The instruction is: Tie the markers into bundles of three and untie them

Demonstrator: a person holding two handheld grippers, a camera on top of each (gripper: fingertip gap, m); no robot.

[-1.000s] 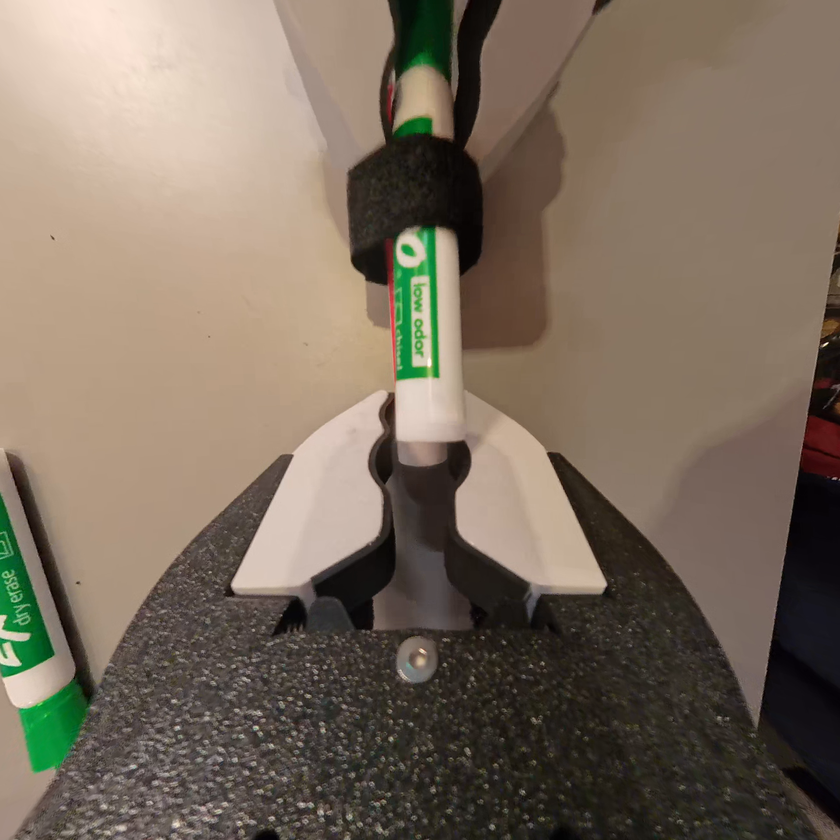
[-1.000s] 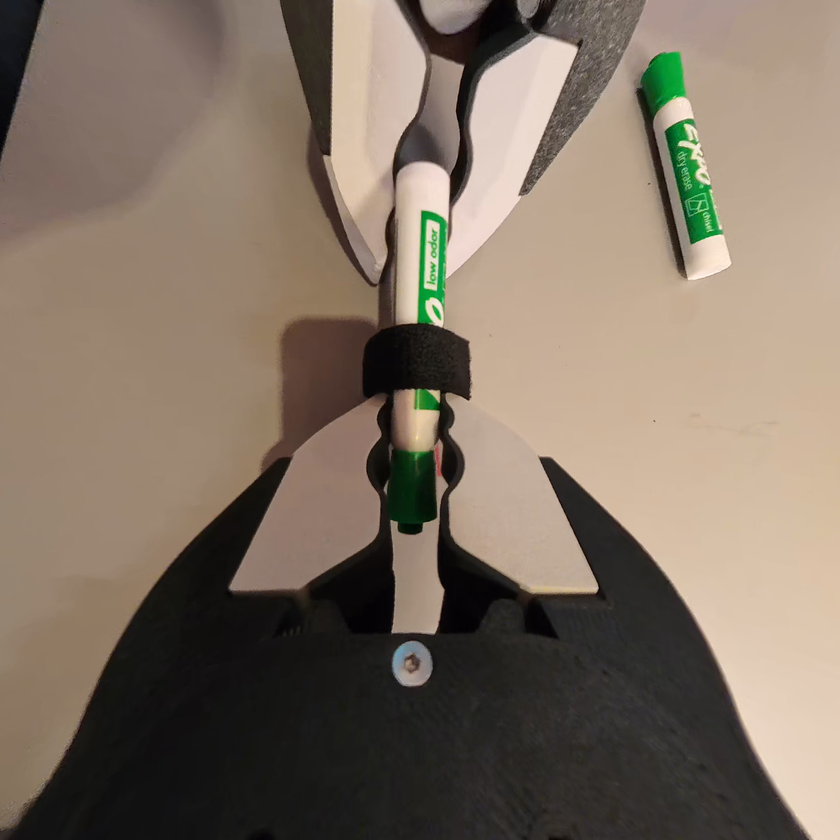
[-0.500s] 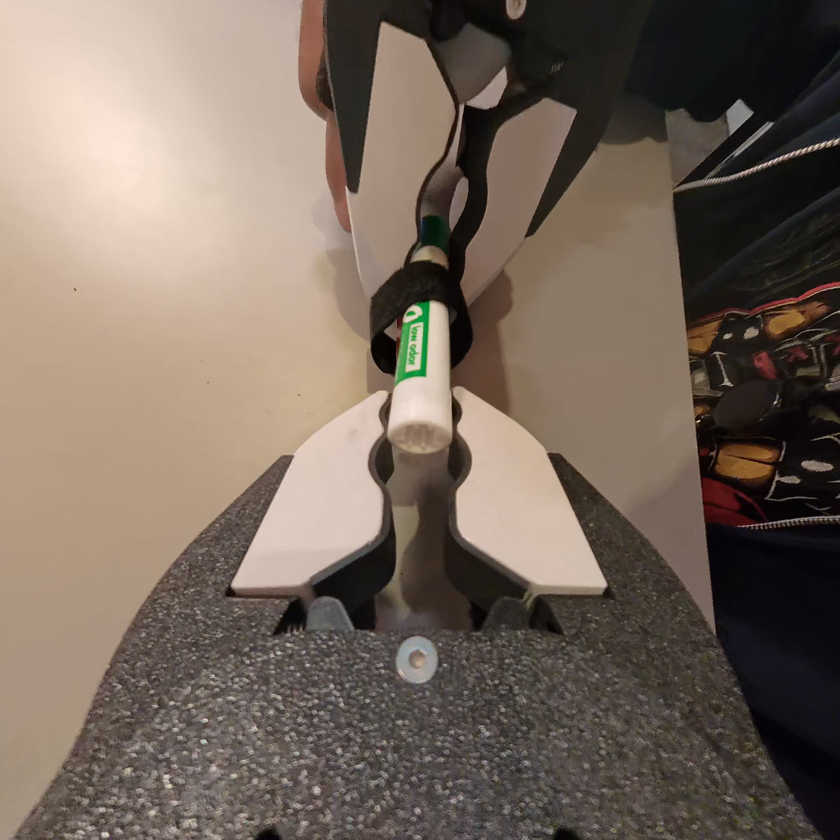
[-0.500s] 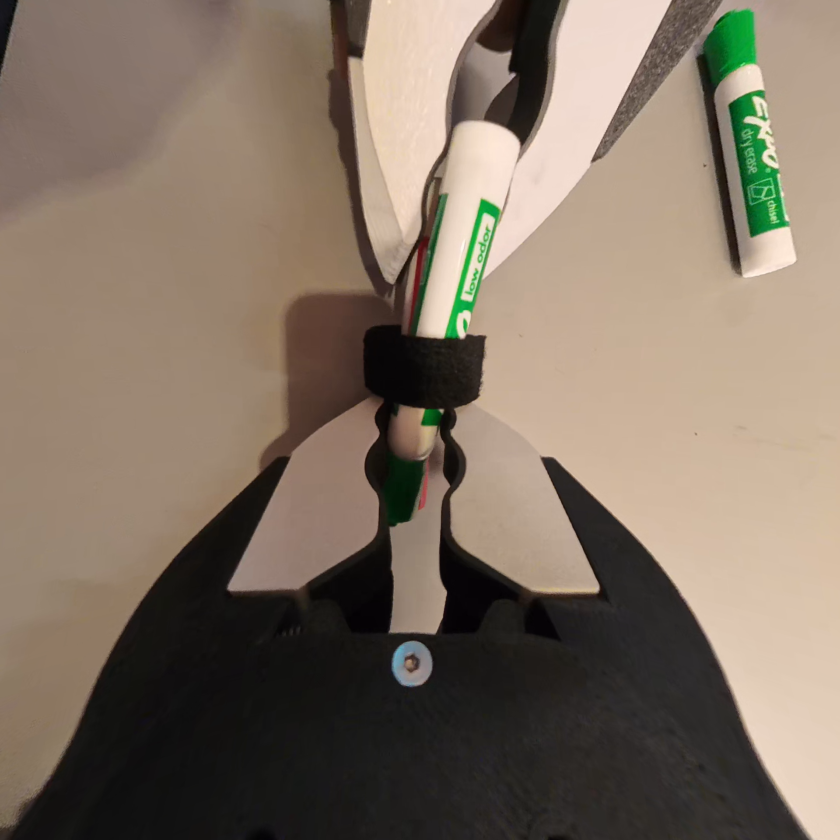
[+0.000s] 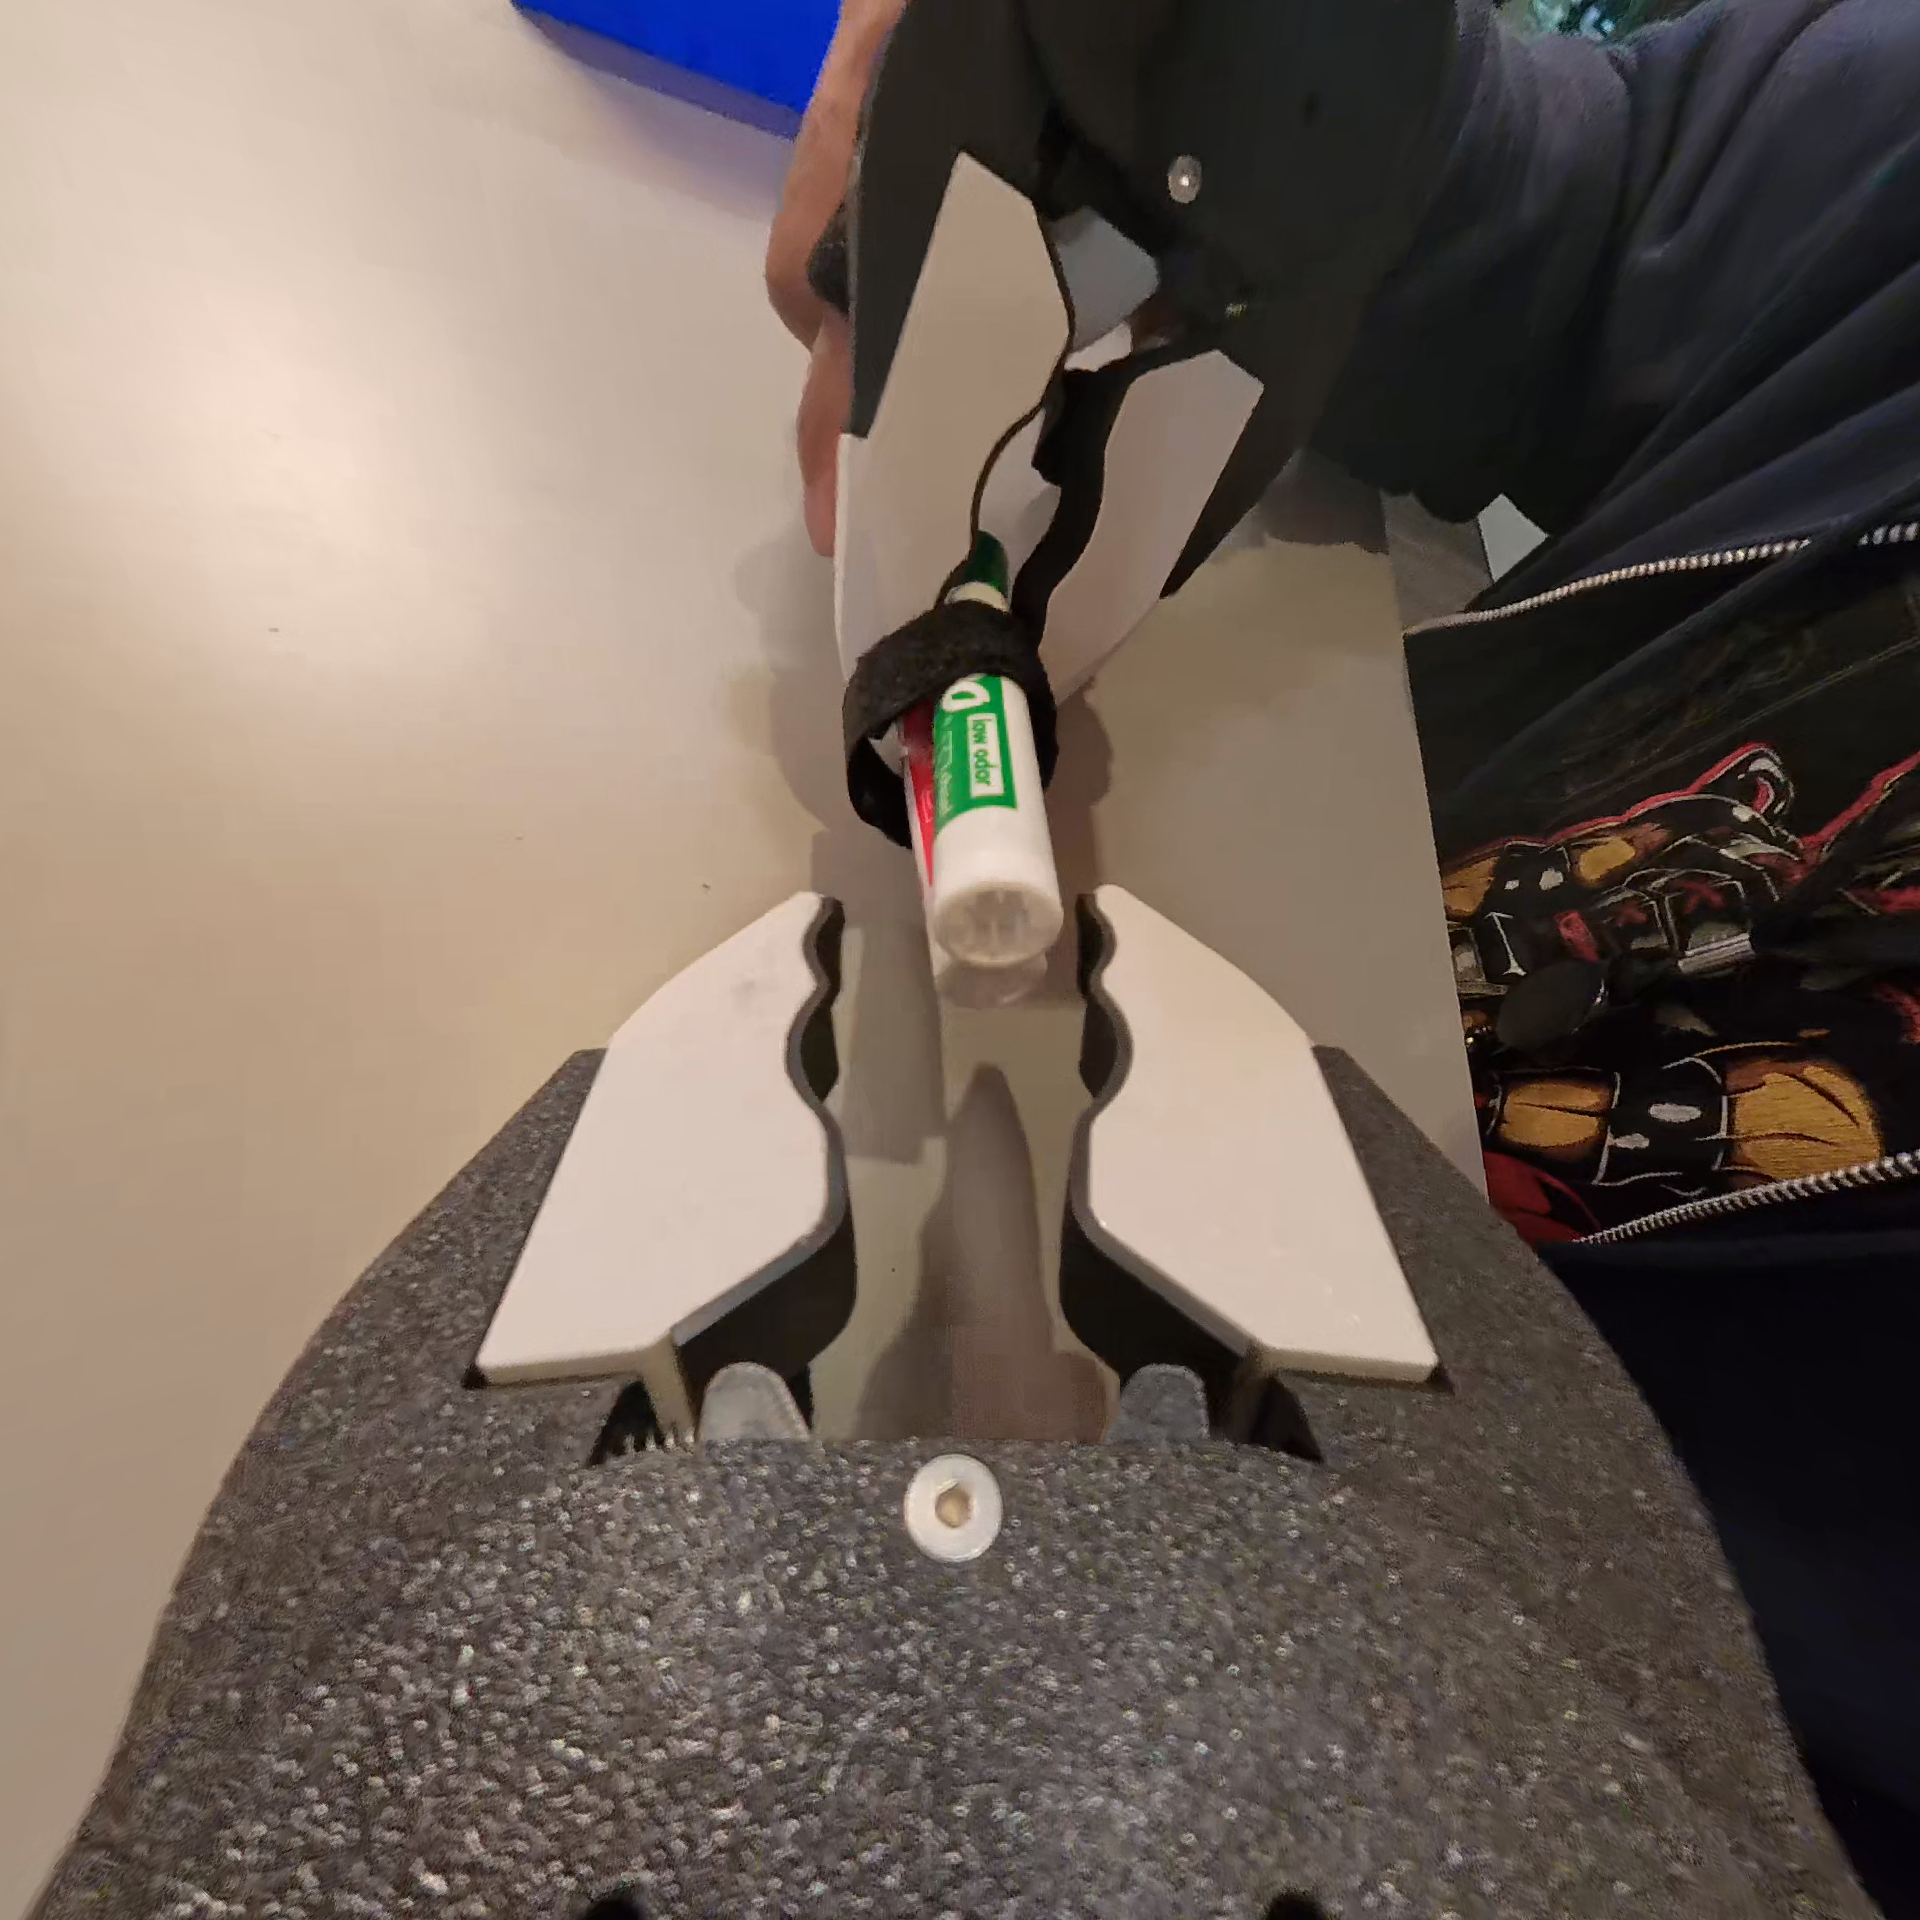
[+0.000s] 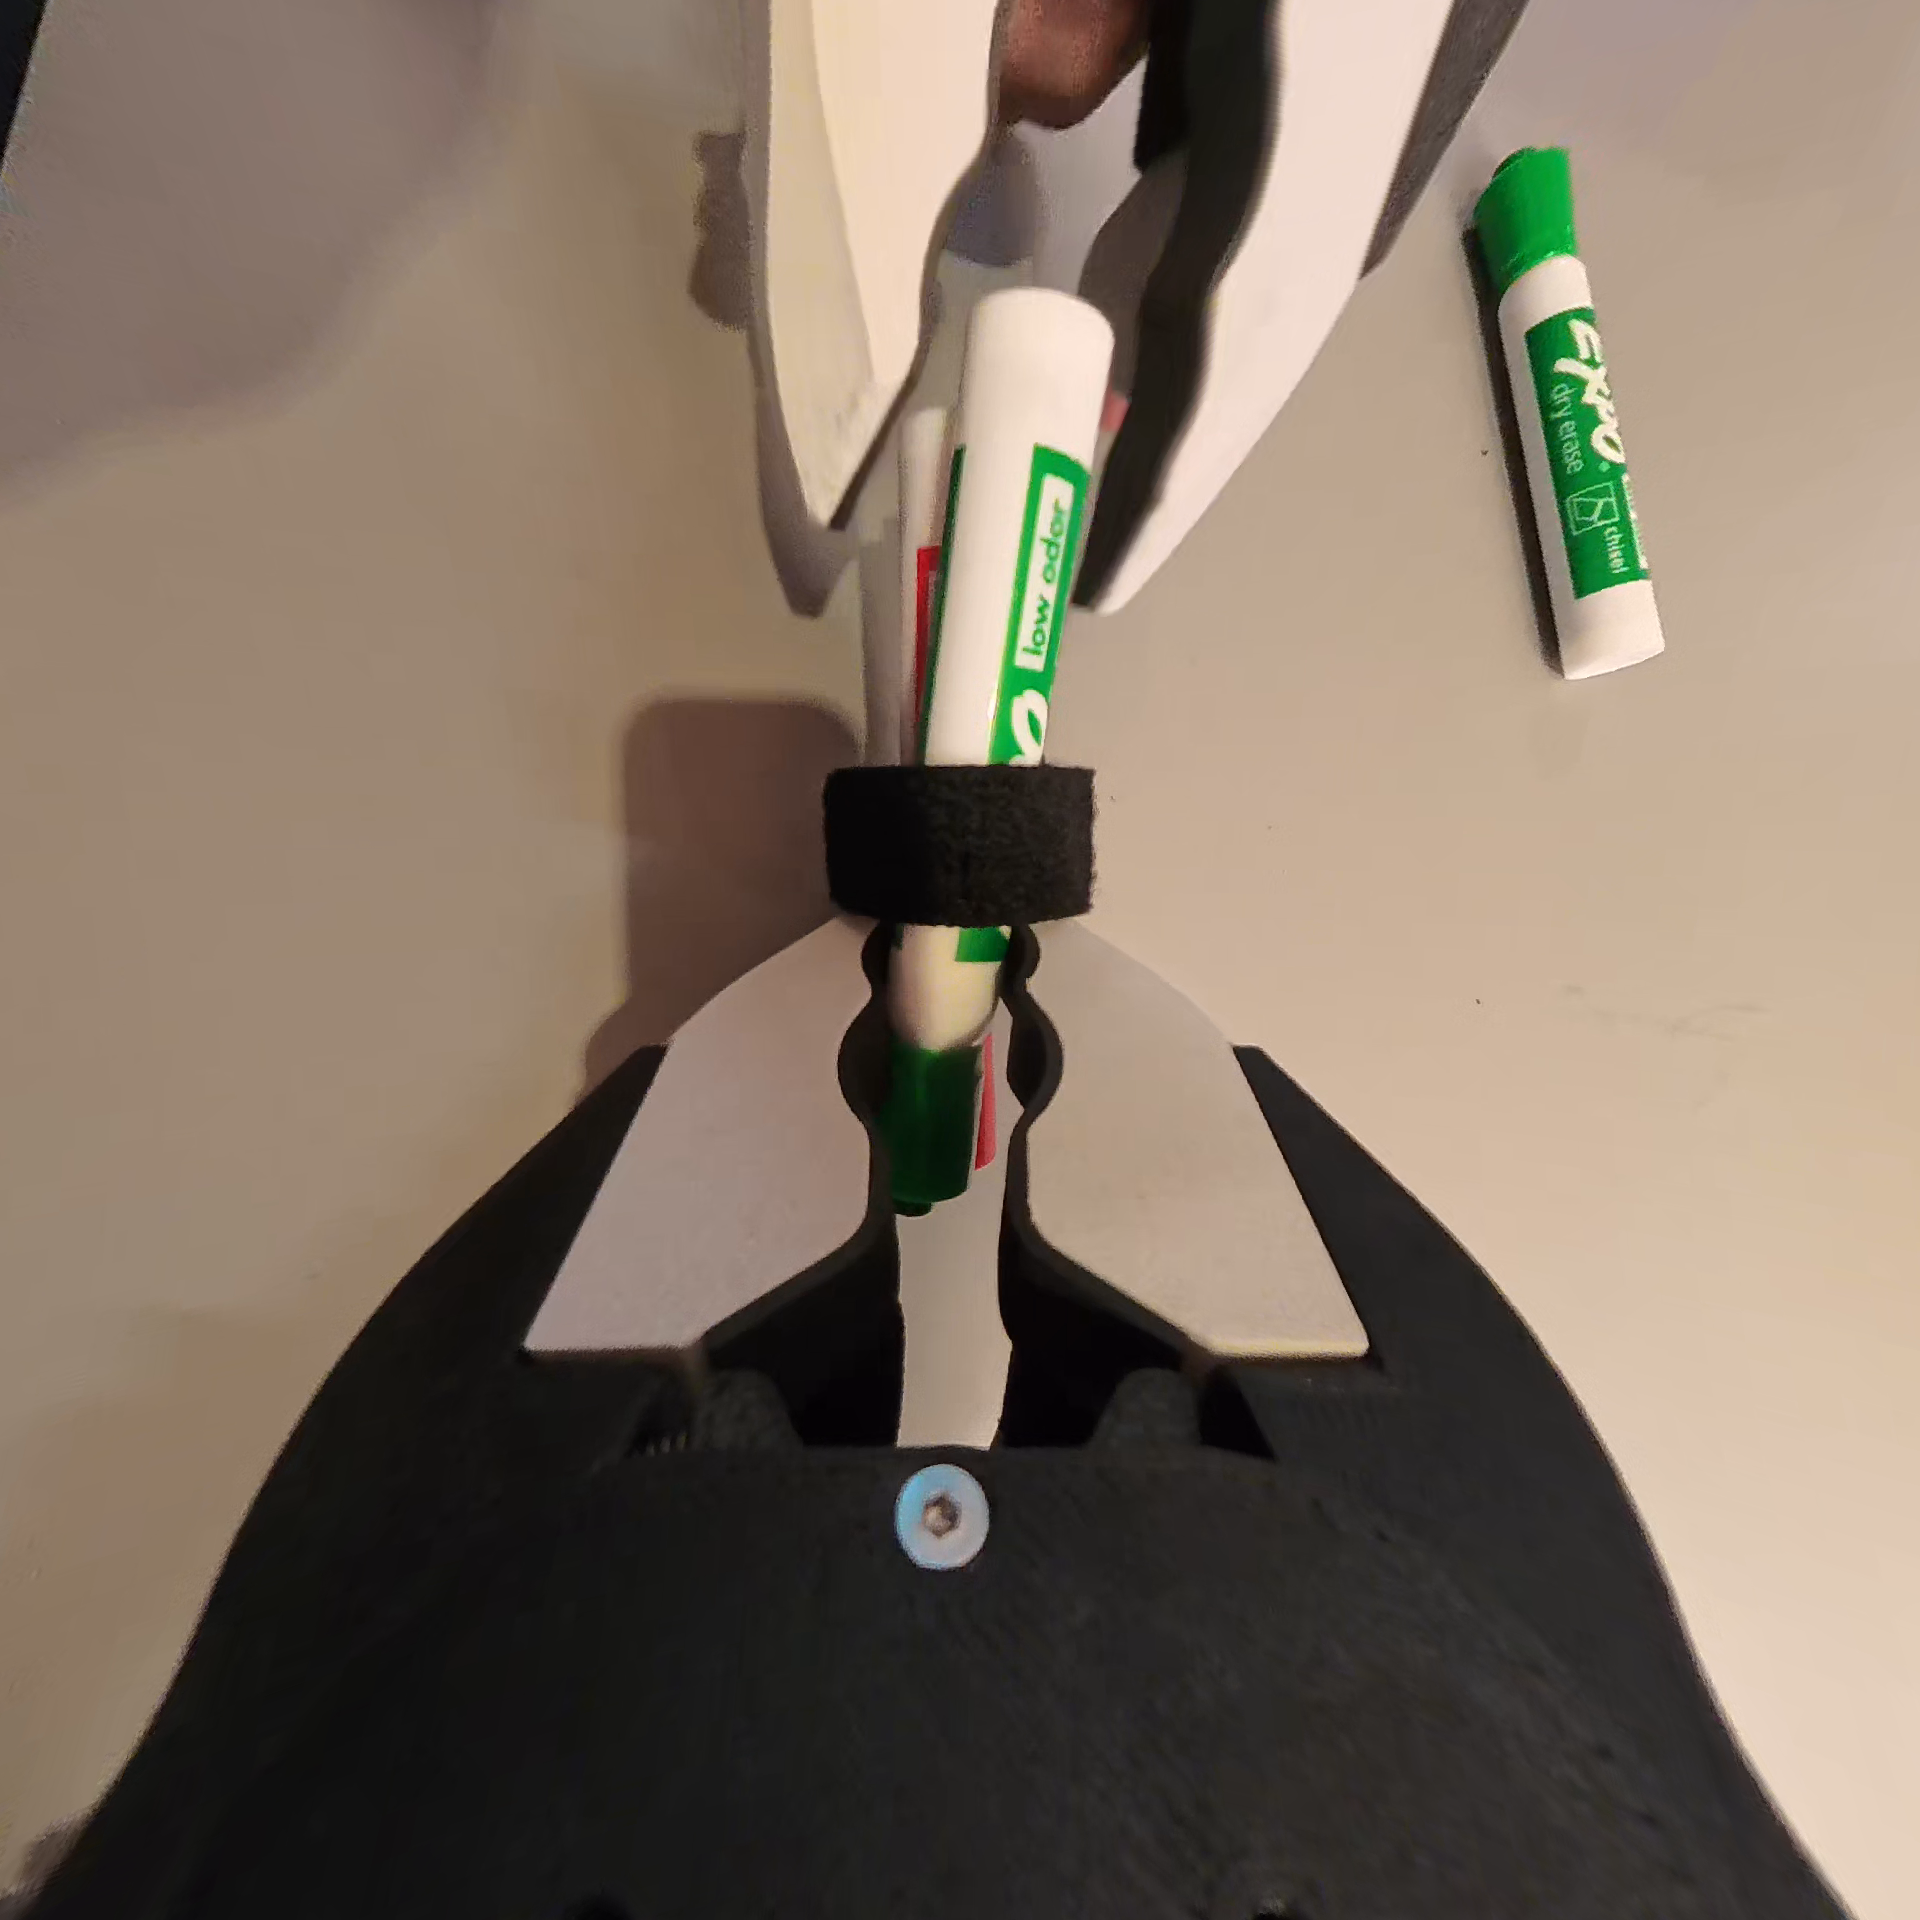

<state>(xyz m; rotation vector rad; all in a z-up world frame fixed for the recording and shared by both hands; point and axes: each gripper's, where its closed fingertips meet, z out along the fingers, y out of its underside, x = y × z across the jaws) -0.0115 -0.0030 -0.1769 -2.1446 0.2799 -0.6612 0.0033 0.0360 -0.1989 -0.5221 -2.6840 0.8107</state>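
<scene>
The right gripper (image 6: 951,977) was closed on the cap end of the bundle (image 6: 987,623), its jaws pinching the green cap just behind the black strap (image 6: 958,852). The left gripper (image 5: 956,925) stood wide open, its jaws apart on either side of the bundle's flat white tail end and touching nothing as far as could be seen. The bundle hung in the air above the table (image 5: 364,520), held only from the right.

The markers looked light, stiff and smooth, so I judged they could slip lengthwise through a loose loop; the strap was soft and fuzzy and seemed slack in the left wrist view, sagging to one side. A red-marked marker showed beside the green one; whether a third sat in the loop I could not tell. The best hold seemed to be across the barrels near the strap.

The bundle's long axis ran straight between the two grippers, caps toward the right one, tails toward the left. A loose green marker (image 6: 1569,416) lay on the table well apart
</scene>
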